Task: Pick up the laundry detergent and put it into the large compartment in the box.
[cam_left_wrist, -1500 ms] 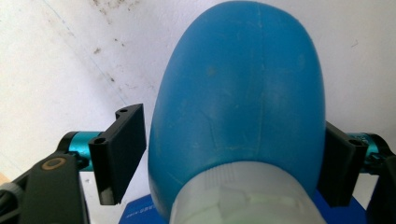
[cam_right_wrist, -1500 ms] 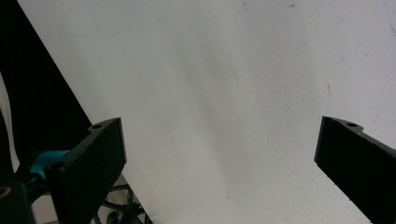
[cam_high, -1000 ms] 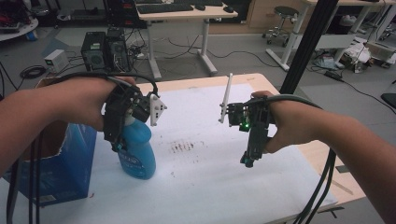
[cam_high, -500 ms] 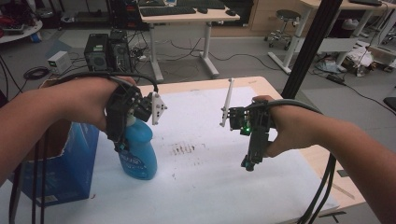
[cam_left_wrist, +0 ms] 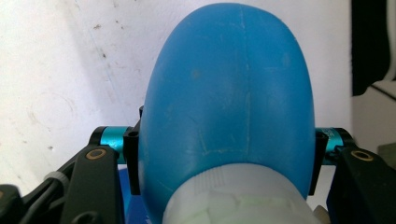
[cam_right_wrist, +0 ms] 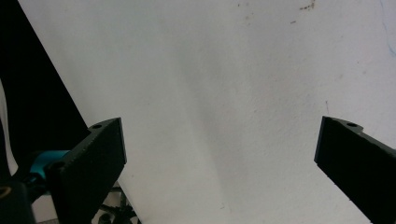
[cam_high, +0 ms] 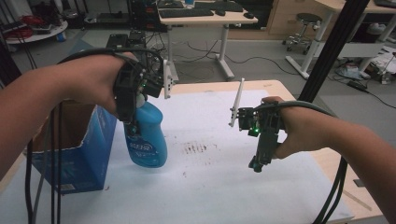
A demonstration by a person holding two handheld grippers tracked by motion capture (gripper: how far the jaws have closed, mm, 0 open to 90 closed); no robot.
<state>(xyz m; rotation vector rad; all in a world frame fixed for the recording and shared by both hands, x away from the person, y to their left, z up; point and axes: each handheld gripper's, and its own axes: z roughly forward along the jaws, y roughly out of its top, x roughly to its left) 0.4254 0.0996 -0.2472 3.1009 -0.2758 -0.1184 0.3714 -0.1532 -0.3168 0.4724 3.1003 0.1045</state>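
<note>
A blue spray bottle (cam_high: 148, 140) with a white neck hangs tilted at the table's left, its base low over the white tabletop (cam_high: 210, 186). My left gripper (cam_high: 135, 122) points down and is shut on the bottle's shoulder just under the neck. In the left gripper view the bottle (cam_left_wrist: 229, 93) bulges between the two jaws of the left gripper (cam_left_wrist: 224, 149). My right gripper (cam_high: 256, 165) hangs at the right, tips down, a little above the table. In the right gripper view the right gripper (cam_right_wrist: 219, 154) stands wide open over bare white surface, with nothing between its jaws.
A blue cardboard box (cam_high: 77, 156), open at the top, stands at the table's left edge, right beside the bottle. A brown smudge (cam_high: 196, 148) marks the table between the grippers. A black post (cam_high: 327, 56) rises at the back right. Desks, a stool and cables lie beyond.
The left gripper has carried the bottle slightly right and up. The right gripper has drifted a little right and stayed open.
</note>
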